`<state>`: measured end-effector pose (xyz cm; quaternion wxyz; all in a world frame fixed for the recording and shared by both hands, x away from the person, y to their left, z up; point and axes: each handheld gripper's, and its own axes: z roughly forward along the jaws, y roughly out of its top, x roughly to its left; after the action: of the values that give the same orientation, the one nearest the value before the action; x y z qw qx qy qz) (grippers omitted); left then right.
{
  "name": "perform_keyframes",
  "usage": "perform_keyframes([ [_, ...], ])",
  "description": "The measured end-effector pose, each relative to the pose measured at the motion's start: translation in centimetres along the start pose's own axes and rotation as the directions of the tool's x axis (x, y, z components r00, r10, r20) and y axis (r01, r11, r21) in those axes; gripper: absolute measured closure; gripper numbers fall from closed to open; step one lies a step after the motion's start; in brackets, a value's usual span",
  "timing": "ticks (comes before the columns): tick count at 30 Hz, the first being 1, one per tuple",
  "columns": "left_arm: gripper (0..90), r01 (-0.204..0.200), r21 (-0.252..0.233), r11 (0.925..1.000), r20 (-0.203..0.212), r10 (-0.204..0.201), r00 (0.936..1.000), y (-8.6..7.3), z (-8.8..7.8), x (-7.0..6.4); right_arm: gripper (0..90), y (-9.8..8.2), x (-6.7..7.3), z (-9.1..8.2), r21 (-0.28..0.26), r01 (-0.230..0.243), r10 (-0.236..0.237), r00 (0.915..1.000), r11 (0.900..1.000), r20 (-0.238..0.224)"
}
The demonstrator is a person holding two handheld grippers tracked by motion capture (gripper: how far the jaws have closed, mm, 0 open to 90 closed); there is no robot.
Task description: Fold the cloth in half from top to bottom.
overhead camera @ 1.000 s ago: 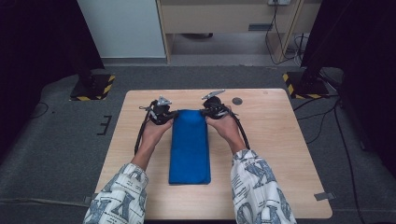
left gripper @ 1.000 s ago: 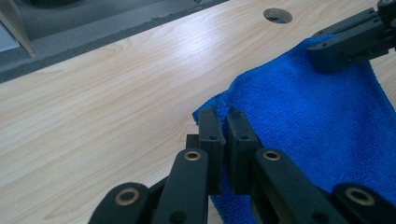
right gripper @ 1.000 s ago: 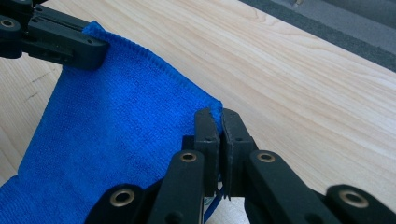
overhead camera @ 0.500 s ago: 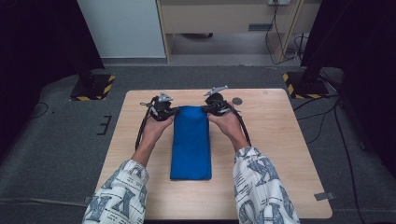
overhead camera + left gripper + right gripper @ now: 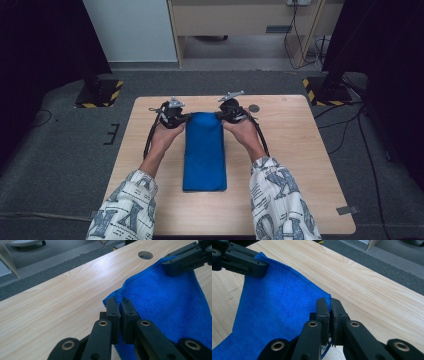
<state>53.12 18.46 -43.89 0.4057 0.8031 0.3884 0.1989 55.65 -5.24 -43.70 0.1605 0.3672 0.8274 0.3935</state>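
Pale wood surface [image 5: 300,165]. Folded blue towel [image 5: 204,152] lies lengthwise at its centre, far end lifted. Left gripper [image 5: 118,305] at far-left corner, jaws pinched tight on towel edge. Right gripper [image 5: 327,304] at far-right corner, jaws likewise clamped on towel. Round hole [image 5: 254,108] just beyond.

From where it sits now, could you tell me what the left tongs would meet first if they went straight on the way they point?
Probably the right tongs, shut on the blue towel's other far corner. The left tongs point across the towel toward them; only raised cloth lies between, though depth is hard to judge.
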Motion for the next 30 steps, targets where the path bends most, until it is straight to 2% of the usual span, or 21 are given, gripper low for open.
perform_keyframes([
  [13,86.6,-0.023,-0.012,0.9997,0.017,0.023,0.9996,-0.3,-1.1,-0.7,87.2,-0.8,0.8,-1.1,-0.027,0.012,-0.012,0.9999,1.0,-0.003],
  [24,86.6,-0.045,-0.019,0.9988,0.043,0.046,0.998,-2.2,-2.2,-2.2,87.0,-3.3,2.8,-2.7,-0.04,0.044,-0.044,0.999,0.998,-0.011],
  [30,86.5,-0.064,-0.028,0.9975,0.054,0.066,0.9964,-2.3,-3.0,-2.5,86.6,-4.0,3.5,-3.6,-0.063,0.053,-0.055,0.9981,0.997,-0.029],
])
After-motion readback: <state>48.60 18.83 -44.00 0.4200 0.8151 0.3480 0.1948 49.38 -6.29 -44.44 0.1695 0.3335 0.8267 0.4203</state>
